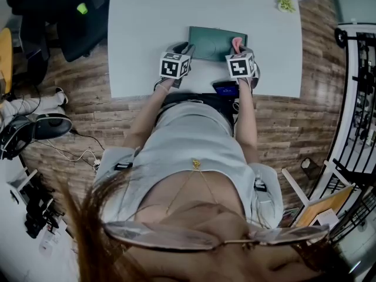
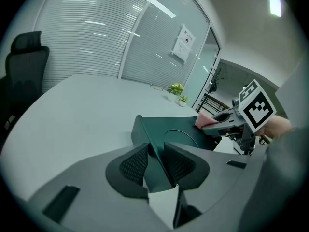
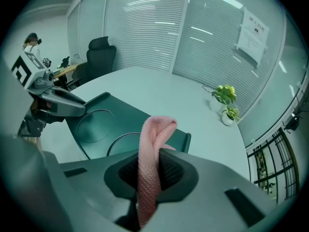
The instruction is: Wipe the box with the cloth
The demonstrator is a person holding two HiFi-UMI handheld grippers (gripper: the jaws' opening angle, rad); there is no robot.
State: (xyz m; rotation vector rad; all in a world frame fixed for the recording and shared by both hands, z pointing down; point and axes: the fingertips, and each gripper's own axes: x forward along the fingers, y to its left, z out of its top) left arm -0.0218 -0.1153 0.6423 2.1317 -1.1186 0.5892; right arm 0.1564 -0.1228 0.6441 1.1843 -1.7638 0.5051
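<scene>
Box (image 1: 216, 40): lies left-right; left gripper (image 2: 155, 166) clamps its left edge; right gripper (image 3: 150, 170), pinching cloth (image 3: 155, 134), over right end.

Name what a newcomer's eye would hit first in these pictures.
The pink cloth stands out most, pinched in the right gripper at the right end of the dark green box. That box sits on the white table, its left end clamped by the left gripper. Two small potted plants stand near the table's far edge.
</scene>
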